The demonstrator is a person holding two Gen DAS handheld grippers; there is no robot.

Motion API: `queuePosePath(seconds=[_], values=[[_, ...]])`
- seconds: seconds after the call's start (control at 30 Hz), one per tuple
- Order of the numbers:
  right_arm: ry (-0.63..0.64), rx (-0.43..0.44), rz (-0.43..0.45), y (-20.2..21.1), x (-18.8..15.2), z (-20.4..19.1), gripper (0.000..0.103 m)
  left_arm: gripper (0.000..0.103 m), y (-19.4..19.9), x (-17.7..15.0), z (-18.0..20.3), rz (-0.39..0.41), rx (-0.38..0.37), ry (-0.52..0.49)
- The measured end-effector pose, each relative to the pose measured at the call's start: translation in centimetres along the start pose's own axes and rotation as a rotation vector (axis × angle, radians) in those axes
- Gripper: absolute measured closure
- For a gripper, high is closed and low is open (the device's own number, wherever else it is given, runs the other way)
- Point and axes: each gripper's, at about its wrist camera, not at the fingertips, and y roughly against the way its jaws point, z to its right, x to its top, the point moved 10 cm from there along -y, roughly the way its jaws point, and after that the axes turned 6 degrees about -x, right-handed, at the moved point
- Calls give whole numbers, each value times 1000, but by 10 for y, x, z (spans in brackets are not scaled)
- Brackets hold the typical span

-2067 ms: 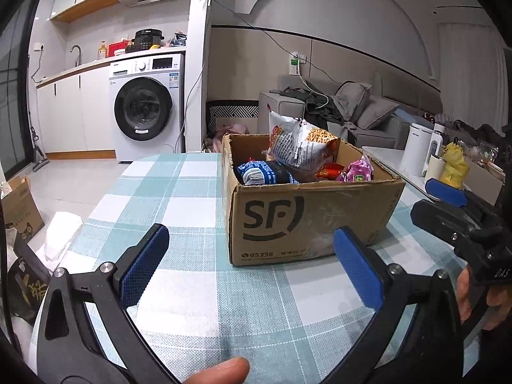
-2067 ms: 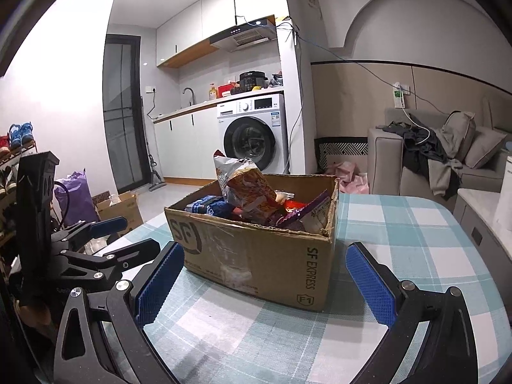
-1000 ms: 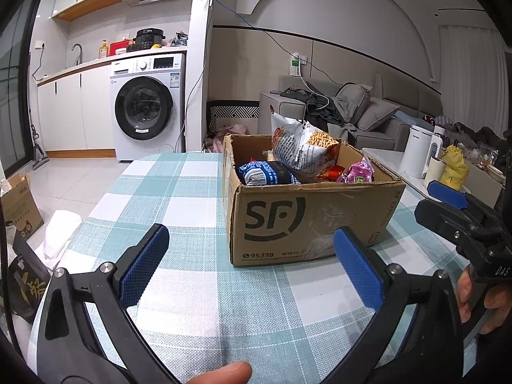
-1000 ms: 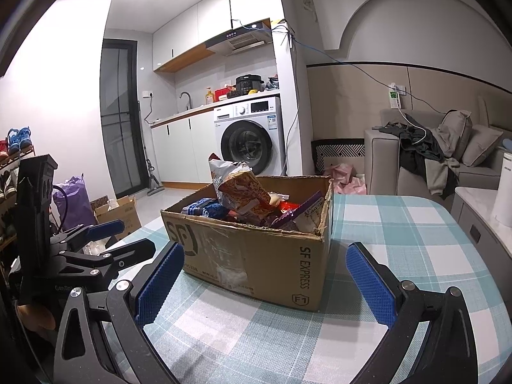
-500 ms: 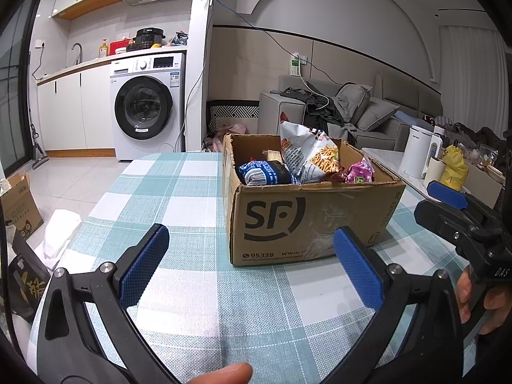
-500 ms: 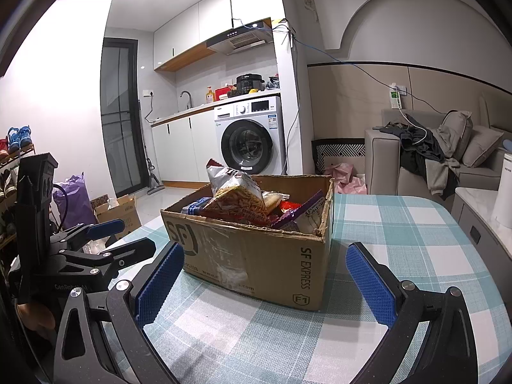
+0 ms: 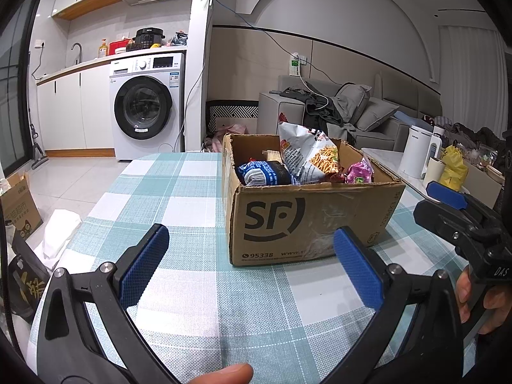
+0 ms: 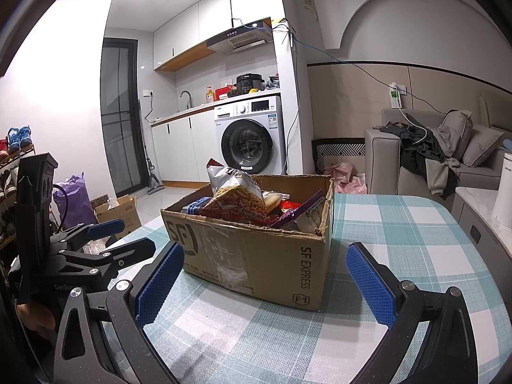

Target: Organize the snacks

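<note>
A brown SF cardboard box (image 7: 307, 220) (image 8: 256, 256) stands open on the checked tablecloth. It holds several snack packs: a silver chip bag (image 7: 307, 156) (image 8: 236, 195) leaning on the others, a blue pack (image 7: 262, 174), a pink pack (image 7: 360, 172) and a purple-edged pack (image 8: 307, 208). My left gripper (image 7: 252, 262) is open and empty, in front of the box's SF side. My right gripper (image 8: 265, 281) is open and empty, in front of the box's near corner. Each gripper shows in the other's view, at the right edge (image 7: 460, 211) and at the left edge (image 8: 105, 240).
The table (image 7: 179, 192) has a teal and white checked cloth. A white kettle (image 7: 419, 153), a cup and a yellow bag (image 7: 452, 168) stand on a side counter at the right. A washing machine (image 7: 147, 108), a sofa (image 8: 448, 160) and floor boxes (image 8: 118, 211) lie beyond.
The silver chip bag has tipped over from upright and now leans lower in the box. Both grippers have stayed open and nearly still.
</note>
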Motion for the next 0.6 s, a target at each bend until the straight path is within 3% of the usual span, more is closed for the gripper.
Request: queuePosePath(seconds=[0.6], values=[[1, 0, 0, 0, 0, 0, 0, 0, 1, -1, 0, 0, -1, 4]])
